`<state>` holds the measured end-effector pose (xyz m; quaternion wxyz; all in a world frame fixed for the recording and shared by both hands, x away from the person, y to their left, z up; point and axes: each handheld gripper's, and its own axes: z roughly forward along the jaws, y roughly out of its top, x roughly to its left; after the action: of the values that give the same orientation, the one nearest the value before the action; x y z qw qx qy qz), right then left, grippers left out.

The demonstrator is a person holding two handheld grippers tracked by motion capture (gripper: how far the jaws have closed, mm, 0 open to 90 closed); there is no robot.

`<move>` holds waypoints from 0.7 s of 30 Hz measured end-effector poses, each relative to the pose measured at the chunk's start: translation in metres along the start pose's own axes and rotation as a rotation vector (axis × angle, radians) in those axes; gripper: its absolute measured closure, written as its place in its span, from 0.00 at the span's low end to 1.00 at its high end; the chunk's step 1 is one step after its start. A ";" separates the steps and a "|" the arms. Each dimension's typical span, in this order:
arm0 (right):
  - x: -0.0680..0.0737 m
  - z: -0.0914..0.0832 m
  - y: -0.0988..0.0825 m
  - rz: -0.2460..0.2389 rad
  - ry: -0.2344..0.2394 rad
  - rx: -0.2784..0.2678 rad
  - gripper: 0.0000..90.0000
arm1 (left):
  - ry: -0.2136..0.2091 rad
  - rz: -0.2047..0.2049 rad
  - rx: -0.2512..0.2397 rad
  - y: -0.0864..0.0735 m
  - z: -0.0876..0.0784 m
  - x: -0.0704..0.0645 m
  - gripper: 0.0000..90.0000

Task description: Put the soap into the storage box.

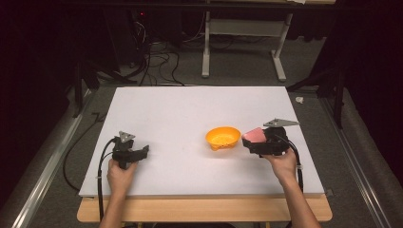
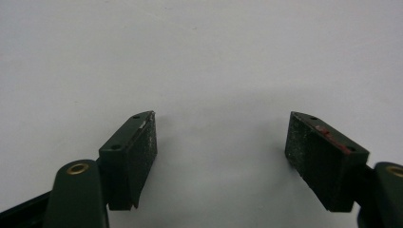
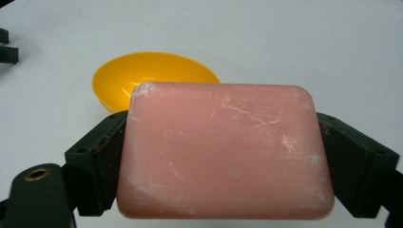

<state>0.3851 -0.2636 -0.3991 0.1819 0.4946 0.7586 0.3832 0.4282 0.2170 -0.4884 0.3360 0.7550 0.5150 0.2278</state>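
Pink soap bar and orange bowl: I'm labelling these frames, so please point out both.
pink soap bar (image 3: 223,149), right gripper view, on its broad flat face.
orange bowl (image 1: 222,136), high view, on its inner floor.

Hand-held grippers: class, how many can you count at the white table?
2. The left hand-held gripper rests open near the white table's left front; the right hand-held gripper holds a pink rounded soap bar beside the orange plastic bowl.
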 end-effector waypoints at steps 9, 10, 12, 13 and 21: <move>0.010 0.001 0.003 -0.018 0.021 0.002 0.15 | 0.000 0.000 0.000 0.000 0.000 0.000 0.29; 0.011 0.001 0.004 -0.021 0.024 0.003 0.15 | 0.000 0.000 0.000 0.000 0.000 0.000 0.29; 0.013 0.002 0.005 -0.021 0.029 0.006 0.15 | 0.000 0.000 0.000 0.000 0.000 0.000 0.29; 0.014 0.002 0.005 -0.026 0.032 0.003 0.15 | 0.000 0.000 0.000 0.000 0.000 0.000 0.29; 0.021 0.006 0.010 -0.032 0.057 0.010 0.15 | 0.000 0.000 0.000 0.000 0.000 0.000 0.29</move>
<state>0.3853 -0.2406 -0.3932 0.1638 0.4722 0.7732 0.3904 0.4282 0.2171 -0.4884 0.3361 0.7549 0.5150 0.2277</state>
